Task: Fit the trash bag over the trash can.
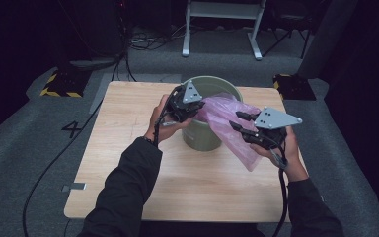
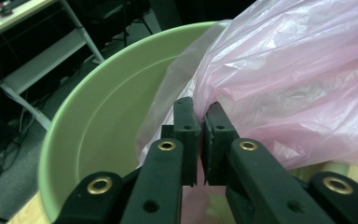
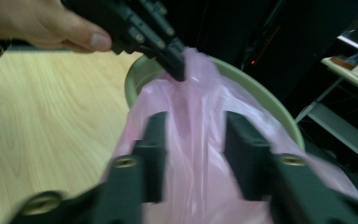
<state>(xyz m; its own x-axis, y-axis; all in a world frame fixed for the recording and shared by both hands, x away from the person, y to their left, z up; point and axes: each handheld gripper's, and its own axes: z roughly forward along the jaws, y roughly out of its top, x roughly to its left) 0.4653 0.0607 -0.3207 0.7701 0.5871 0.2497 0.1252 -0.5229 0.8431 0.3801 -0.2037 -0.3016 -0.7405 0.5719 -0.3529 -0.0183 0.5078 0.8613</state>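
Observation:
A pale green bucket [image 1: 205, 136] stands on the wooden table [image 1: 123, 158], with a thin pink plastic bag [image 1: 227, 121] draped over its rim and down its right side. My left gripper [image 1: 199, 105] is at the bucket's near rim, shut on a fold of the bag [image 2: 298, 84]; its pads [image 2: 186, 121] pinch the film just above the bucket's inner wall [image 2: 98, 121]. My right gripper [image 1: 237, 120] hovers to the right of the bucket with its jaws apart. The pink bag [image 3: 196, 140] lies loose between them, and the left gripper [image 3: 175, 65] shows beyond, at the bucket rim [image 3: 261, 98].
The table's front half and left side are bare wood. Behind the table on the grey floor stand a white frame's legs [image 1: 222, 29], black cables [image 1: 143, 42], and yellow-and-black striped bases at the left [image 1: 61, 86] and the right [image 1: 291, 84].

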